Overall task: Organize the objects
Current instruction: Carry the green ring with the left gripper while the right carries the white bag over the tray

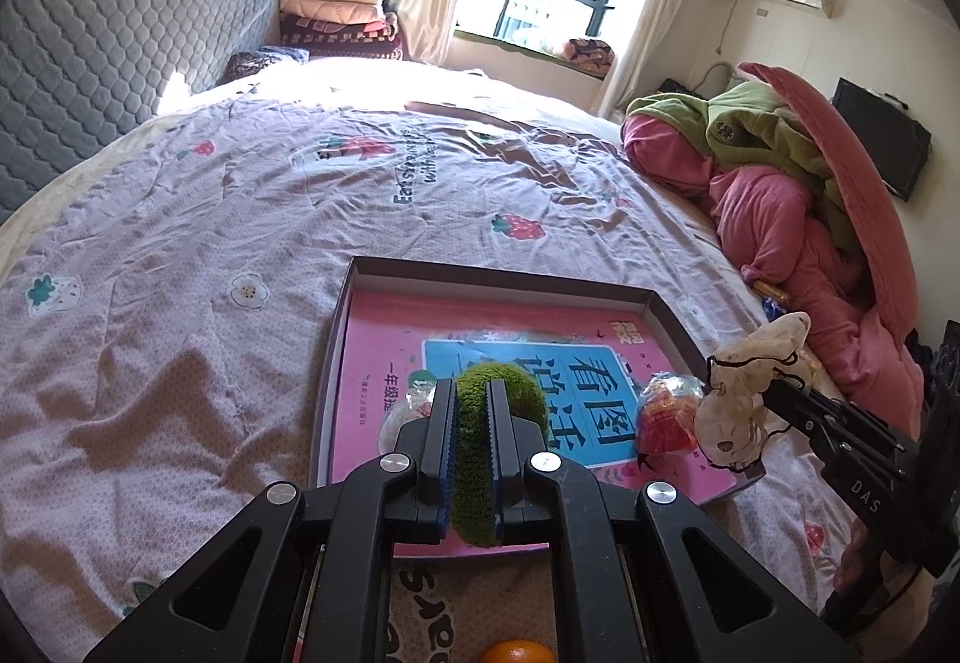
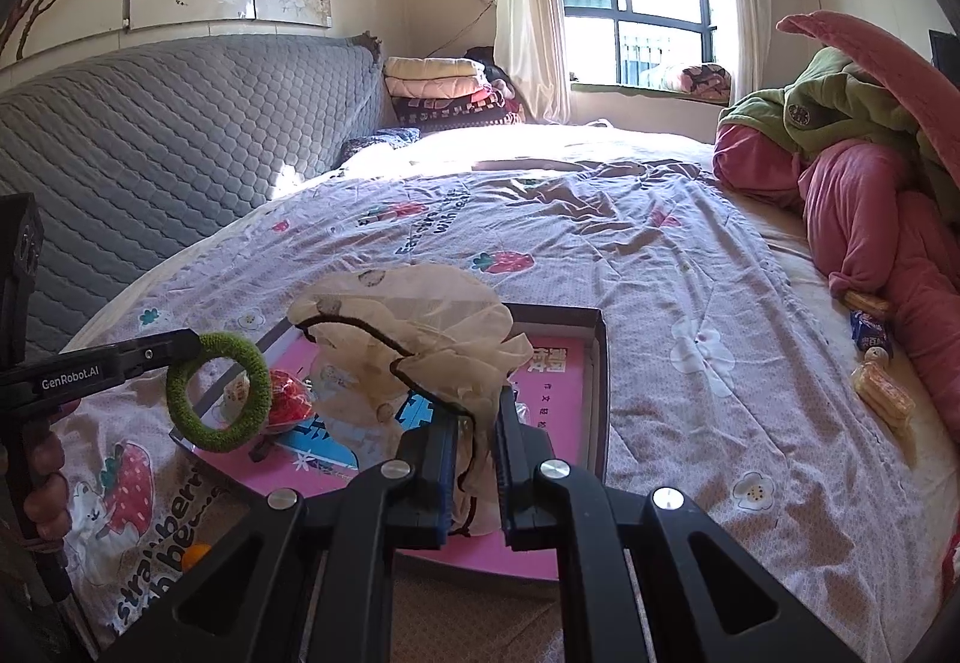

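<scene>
My left gripper clamps the fuzzy green hair ring; my right gripper pinches the sheer cream scrunchie; both hover over the shallow dark cardboard tray; next, I judge, lowering and releasing.

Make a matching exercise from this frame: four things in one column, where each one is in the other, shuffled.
Things:
1. green hair tie
2. cream scrunchie
3. pink book
4. red packet

Places:
A. lying flat inside the box
B. pinched in the right gripper
C. resting on the book's cover
D. pinched in the left gripper

Pairs: 1-D, 2-B, 3-A, 4-C
</scene>
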`<act>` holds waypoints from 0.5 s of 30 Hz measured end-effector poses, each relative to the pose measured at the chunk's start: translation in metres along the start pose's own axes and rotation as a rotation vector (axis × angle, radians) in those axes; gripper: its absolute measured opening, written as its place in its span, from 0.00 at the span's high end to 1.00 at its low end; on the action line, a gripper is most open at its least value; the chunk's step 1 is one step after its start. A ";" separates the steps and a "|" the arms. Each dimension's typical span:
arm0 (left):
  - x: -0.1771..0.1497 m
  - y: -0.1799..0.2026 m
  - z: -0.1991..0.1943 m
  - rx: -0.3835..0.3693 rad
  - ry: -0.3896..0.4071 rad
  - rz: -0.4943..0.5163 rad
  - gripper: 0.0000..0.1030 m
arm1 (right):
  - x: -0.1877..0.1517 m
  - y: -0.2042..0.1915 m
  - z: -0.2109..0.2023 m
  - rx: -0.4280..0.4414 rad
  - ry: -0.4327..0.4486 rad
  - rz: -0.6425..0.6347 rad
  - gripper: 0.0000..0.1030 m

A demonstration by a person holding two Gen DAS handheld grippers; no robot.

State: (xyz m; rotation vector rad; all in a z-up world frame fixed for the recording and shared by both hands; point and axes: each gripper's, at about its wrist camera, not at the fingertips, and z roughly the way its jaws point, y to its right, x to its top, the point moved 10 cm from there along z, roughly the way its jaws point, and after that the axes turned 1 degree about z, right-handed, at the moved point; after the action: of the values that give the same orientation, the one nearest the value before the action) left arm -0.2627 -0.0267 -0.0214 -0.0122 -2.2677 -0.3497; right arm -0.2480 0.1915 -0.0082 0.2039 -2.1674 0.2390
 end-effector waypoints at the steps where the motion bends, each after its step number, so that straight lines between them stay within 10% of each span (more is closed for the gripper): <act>1: -0.002 0.000 0.002 -0.001 -0.002 -0.001 0.91 | -0.001 0.001 0.001 -0.002 -0.002 0.001 0.89; 15: -0.013 -0.008 0.030 -0.013 -0.010 -0.002 0.91 | -0.025 0.006 0.027 -0.029 -0.080 -0.015 0.88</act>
State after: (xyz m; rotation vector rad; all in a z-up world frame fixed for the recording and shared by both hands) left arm -0.2770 -0.0253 -0.0514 -0.0187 -2.2759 -0.3663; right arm -0.2568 0.1917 -0.0446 0.2159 -2.2464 0.1934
